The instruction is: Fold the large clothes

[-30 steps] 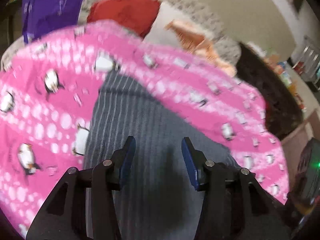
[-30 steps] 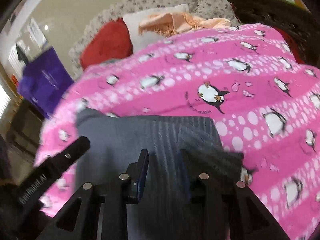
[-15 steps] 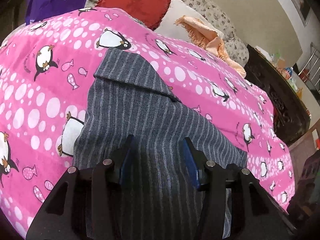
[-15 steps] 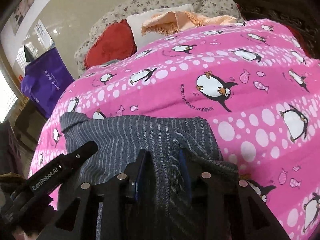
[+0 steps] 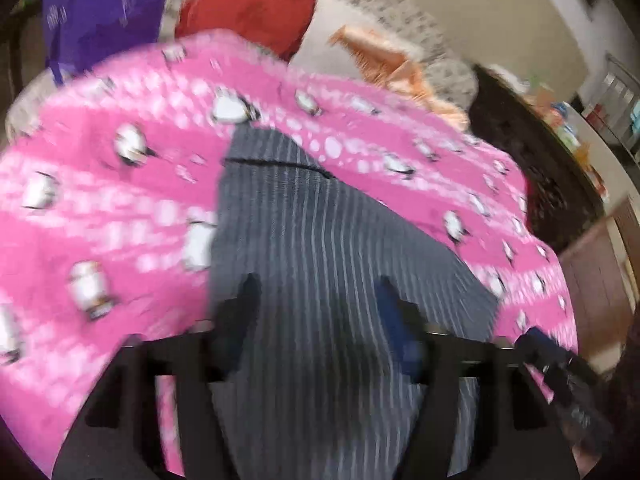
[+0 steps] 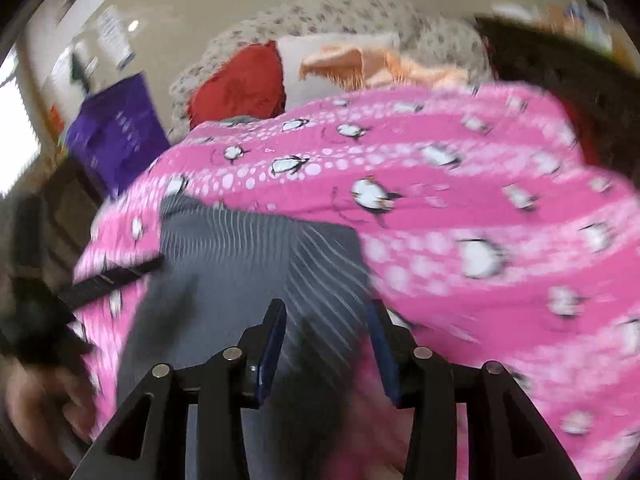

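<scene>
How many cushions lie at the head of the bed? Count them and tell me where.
2. The red plush cushion lies beyond the pink penguin-print bedspread; the white cushion lies just right of it, under an orange fringed cloth. Others may be hidden.

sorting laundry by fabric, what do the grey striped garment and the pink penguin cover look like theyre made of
Grey striped garment: looks like a woven suiting cloth, perhaps wool blend; matte, with fine pale pinstripes and a crisp stitched edge. Pink penguin cover: looks like a thin printed cotton or polyester sheet; flat, no visible pile, with printed penguins and dots. Motion blur leaves both uncertain.

Beige wall (image 6: 208, 8) behind a floral sofa (image 6: 360, 12); dark cabinet (image 5: 532, 152).
</scene>
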`<state>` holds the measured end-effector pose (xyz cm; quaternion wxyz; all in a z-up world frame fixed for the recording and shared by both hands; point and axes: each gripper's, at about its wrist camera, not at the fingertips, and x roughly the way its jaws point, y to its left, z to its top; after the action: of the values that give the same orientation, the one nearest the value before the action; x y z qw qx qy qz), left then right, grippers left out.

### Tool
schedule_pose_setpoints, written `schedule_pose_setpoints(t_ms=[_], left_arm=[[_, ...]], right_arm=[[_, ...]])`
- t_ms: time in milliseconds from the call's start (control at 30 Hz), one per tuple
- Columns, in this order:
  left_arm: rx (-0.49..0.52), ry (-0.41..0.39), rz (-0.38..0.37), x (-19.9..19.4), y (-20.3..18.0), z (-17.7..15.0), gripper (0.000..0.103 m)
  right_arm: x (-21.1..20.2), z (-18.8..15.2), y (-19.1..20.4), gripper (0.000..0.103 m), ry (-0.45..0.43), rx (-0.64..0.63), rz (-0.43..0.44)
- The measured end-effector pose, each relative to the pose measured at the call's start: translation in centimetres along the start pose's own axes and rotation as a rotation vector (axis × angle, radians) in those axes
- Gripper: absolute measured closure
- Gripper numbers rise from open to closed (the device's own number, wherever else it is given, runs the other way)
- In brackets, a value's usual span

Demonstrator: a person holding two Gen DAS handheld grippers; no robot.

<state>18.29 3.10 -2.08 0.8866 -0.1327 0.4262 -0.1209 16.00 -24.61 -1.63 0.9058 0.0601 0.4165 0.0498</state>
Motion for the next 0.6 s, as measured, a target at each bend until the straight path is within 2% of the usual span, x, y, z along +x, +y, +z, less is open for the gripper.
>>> schedule_pose_setpoints(t_ms=[33,100,167,233,333,367,400,500,533,600], left_arm=[[0.039,-0.028,0.019,-2.0,-0.3,-1.1,0.002],[0.147,-0.041,0.07,-5.7,-1.3,-4.3,0.0],[0.204,-0.04,0.101,-8.4,-2.1,-7.5,0.0],[0.212,-0.027,0.135,-10.2,-2.6,-10.1,0.0],[0.236,0.018,0.274,-11.4,-3.9,-13.2,0.0],[0.218,0.032,0.295,-11.6,-3.9,-13.8,0.0],[0.18,0.047,0.292,-11.6,-3.8,-14.3,0.0],[0.018,0.141,0.153,-10.9,-2.4,-15.0,0.001],[-0.005,0.153,0.142,-10.9,-2.4,-15.1,0.001],[0.039,0.133,0.181,-11.9,-3.8,-15.1,0.001]], right_arm=[[-1.7,-1.1,-0.2,0.053,-0.001,-0.023,-0.014],[-5.0,-4.2,-0.5,0.03,0.014,-0.04,-0.007],[-7.3,-6.9,-0.3,0.027,0.012,-0.049,0.015],[-8.9,-9.3,0.3,0.019,0.024,-0.049,0.015],[-10.3,-12.0,1.3,0.017,0.065,-0.043,0.0],[-10.8,-12.7,1.6,0.017,0.073,-0.041,-0.017],[-11.1,-13.1,1.9,0.017,0.079,-0.043,-0.033],[-12.0,-14.4,2.7,0.017,0.096,-0.046,0.007],[-12.2,-14.6,3.2,0.017,0.103,-0.059,0.008],[-12.8,-14.8,3.6,0.017,0.085,-0.08,-0.01]])
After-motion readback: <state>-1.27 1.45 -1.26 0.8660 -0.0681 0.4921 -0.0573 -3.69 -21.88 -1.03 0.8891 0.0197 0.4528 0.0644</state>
